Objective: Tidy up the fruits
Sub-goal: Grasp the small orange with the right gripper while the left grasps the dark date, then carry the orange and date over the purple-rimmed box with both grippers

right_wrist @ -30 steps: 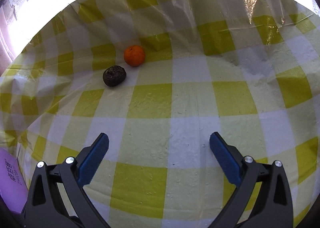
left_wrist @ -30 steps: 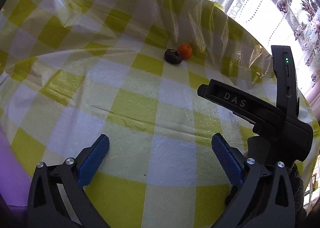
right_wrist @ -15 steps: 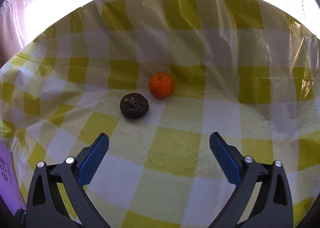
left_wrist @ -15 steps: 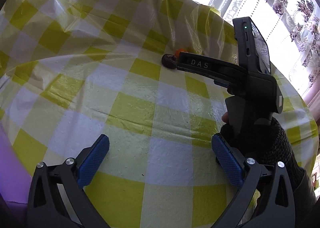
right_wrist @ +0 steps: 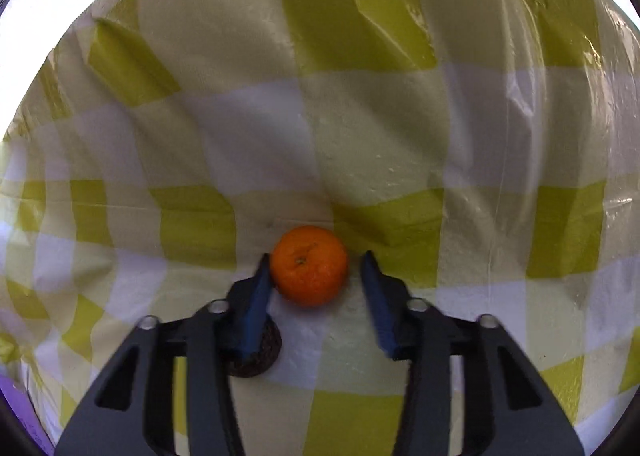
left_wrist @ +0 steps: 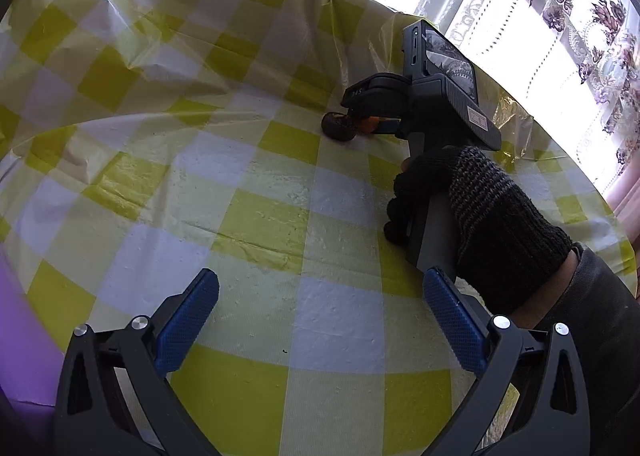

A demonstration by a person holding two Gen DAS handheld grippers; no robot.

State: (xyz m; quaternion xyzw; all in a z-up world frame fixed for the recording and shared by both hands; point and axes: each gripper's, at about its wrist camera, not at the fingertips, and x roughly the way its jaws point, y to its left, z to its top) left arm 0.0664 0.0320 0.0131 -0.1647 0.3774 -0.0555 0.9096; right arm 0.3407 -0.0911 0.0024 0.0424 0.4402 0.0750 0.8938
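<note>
Closing on the orange (right_wrist: 309, 266), the right tool (right_wrist: 315, 258) has the fruit between its blue pads. The left pad (right_wrist: 256, 296) touches the skin. The right pad stands just beside it, and a thin gap shows there, so the pinch is not yet complete. The left tool (left_wrist: 320, 276) is spread wide and holds nothing; it hangs over bare cloth, well apart from the fruits. A gloved hand (left_wrist: 460, 200) carries the right tool.

The orange sits on the table (right_wrist: 400, 136), on a yellow and white checked cloth under a clear plastic film. A dark, wrinkled fruit (right_wrist: 272, 344) lies just beside it, partly hidden under the left finger.

I judge the orange to be light, round and a little soft, with a smooth peel that can slip or roll on the film. The best hold is across its widest part, with both pads level, and with gentle pressure so that the peel is not bruised. The dark fruit is near enough to be pushed away.
</note>
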